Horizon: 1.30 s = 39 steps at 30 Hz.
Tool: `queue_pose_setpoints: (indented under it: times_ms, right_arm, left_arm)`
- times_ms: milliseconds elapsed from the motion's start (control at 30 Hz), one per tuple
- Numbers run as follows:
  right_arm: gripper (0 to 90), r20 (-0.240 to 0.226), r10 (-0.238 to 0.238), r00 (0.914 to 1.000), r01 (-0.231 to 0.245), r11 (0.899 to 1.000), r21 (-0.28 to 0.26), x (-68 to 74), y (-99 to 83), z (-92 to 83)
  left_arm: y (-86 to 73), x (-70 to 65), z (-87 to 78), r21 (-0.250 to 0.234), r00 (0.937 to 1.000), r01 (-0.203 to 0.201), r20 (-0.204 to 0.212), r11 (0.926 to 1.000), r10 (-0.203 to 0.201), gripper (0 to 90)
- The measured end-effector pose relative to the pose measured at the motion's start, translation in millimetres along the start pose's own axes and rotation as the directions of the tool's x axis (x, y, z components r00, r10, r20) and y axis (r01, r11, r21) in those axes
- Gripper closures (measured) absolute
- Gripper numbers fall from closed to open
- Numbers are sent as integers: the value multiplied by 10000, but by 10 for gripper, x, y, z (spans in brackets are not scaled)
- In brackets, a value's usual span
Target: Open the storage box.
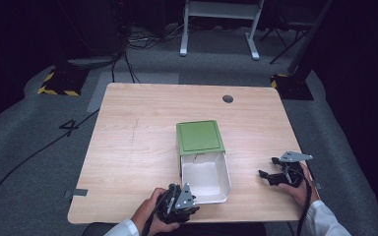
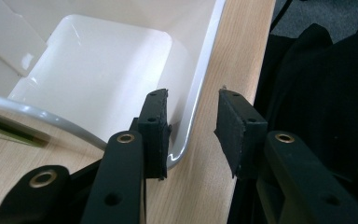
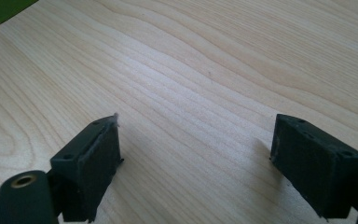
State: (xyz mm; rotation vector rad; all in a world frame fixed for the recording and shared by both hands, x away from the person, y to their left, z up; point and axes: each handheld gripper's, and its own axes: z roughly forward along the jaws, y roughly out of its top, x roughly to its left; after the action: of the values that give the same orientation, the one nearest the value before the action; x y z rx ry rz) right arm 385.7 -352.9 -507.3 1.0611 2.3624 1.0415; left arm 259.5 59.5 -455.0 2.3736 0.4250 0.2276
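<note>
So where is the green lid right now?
In the high view, the green lid lies flat near the table's middle, joined to the white box's far edge, ahead of the left gripper.

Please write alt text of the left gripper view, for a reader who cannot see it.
The left gripper has its two black jaws apart around the near corner rim of an open white box, one pad inside the box, the other outside over the wooden table. The pads do not press the rim.
</note>
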Motion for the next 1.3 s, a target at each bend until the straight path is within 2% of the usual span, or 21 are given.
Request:
queue_pose_setpoints:
  times_ms: [267,333,567,767,967,1167,1300]
  right_arm:
    - [158,0,-3,10000,3,10000,-1,0,0,0]
    - [158,1,0,10000,0,10000,-1,0,0,0]
    - [158,0,-7,10000,7,10000,-2,0,0,0]
    - [158,2,22,10000,-22,10000,-9,2,1,0]
    - [158,7,15,10000,-15,10000,-11,1,1,0]
    - [158,6,11,10000,-11,10000,-14,1,1,1]
    - [158,2,-14,10000,14,10000,-7,-1,0,1]
  left_arm:
    - [16,-34,-9,-10,9999,-37,166,10000,37,622]
    - [26,-45,-15,75,9997,-174,148,9998,173,619]
    - [64,-71,-55,-185,9992,-232,310,9996,238,599]
    - [131,-88,-137,-490,9988,-364,311,9981,379,540]
    - [249,-79,-258,-926,9977,-670,80,9934,680,499]
    - [294,-4,-384,-1343,9979,-631,-259,9889,602,466]
    - [300,44,-510,-1599,9965,-620,-647,9852,522,436]
